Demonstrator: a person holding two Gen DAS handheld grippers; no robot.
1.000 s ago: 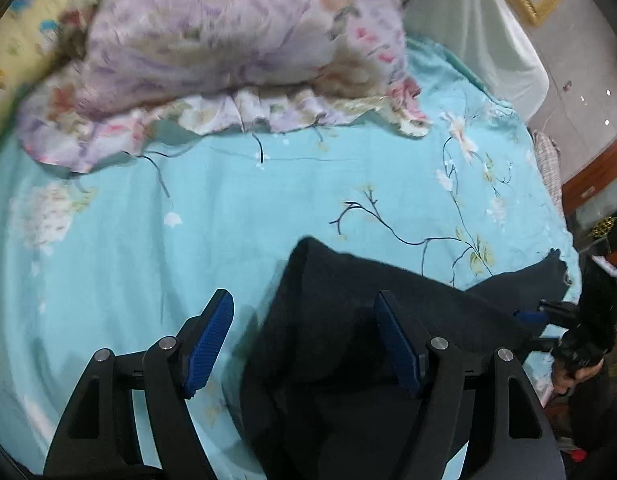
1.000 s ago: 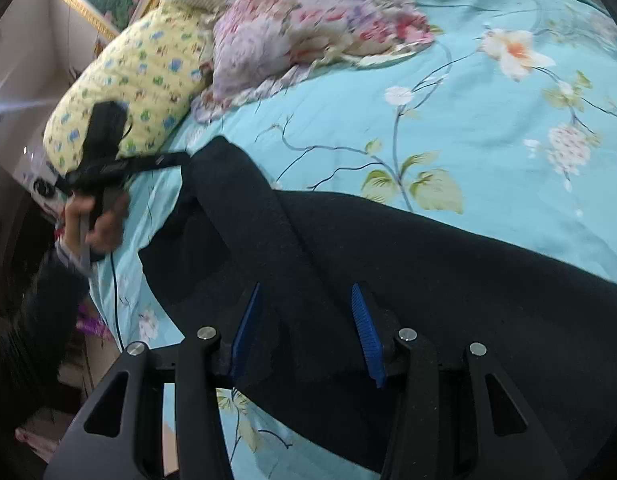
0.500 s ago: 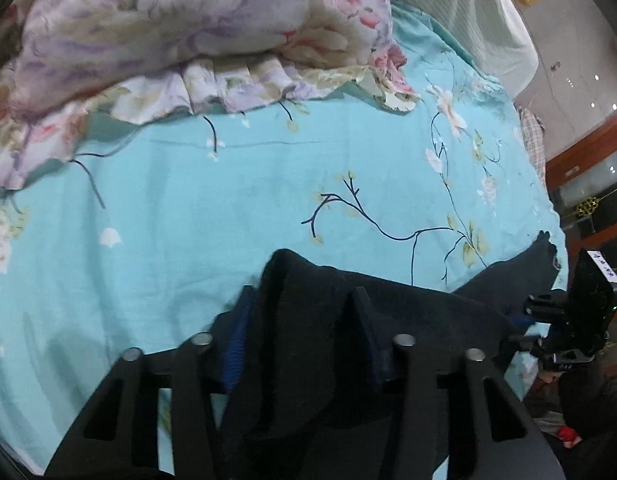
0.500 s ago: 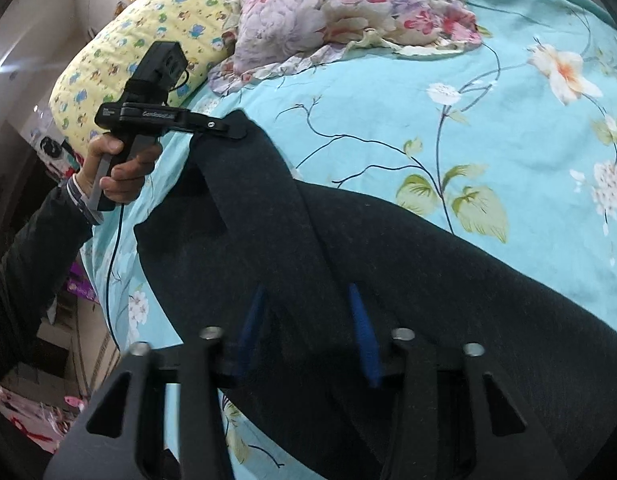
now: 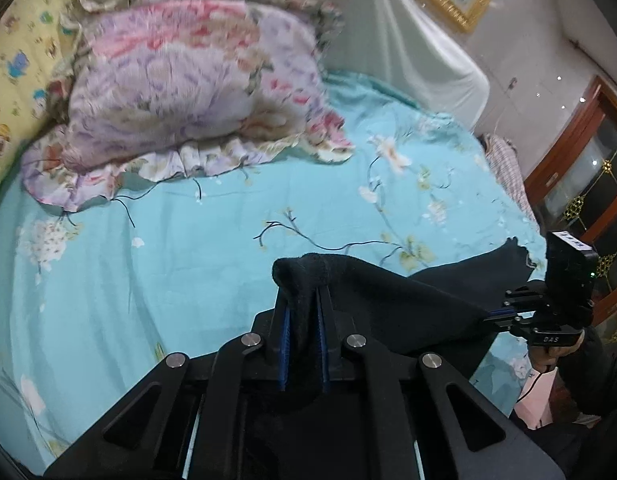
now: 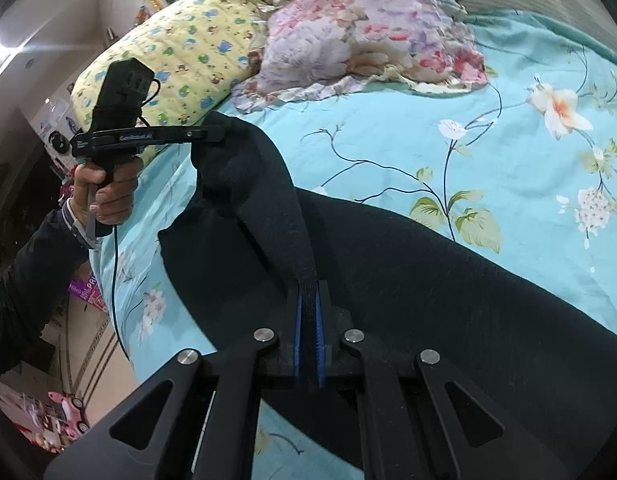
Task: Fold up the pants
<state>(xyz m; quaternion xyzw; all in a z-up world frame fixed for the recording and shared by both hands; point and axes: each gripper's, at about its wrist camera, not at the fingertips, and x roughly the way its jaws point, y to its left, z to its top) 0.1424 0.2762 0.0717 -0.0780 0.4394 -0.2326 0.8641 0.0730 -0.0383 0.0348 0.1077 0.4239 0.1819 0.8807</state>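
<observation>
At lower centre, the left gripper [image 5: 303, 320] clamps a bunched edge of the black pants [image 5: 392, 300], which stretch to the right gripper [image 5: 493, 313] at right, above the turquoise floral sheet [image 5: 168, 264].

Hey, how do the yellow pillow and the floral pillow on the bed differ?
The yellow pillow has small cartoon prints on a plain yellow ground; the floral pillow carries large pink and purple blooms. The floral pillow has a ruffled edge; no ruffle shows on the yellow pillow. From the right wrist view the yellow pillow sits left of the floral one. Both lie at the head of the turquoise bedsheet.
</observation>
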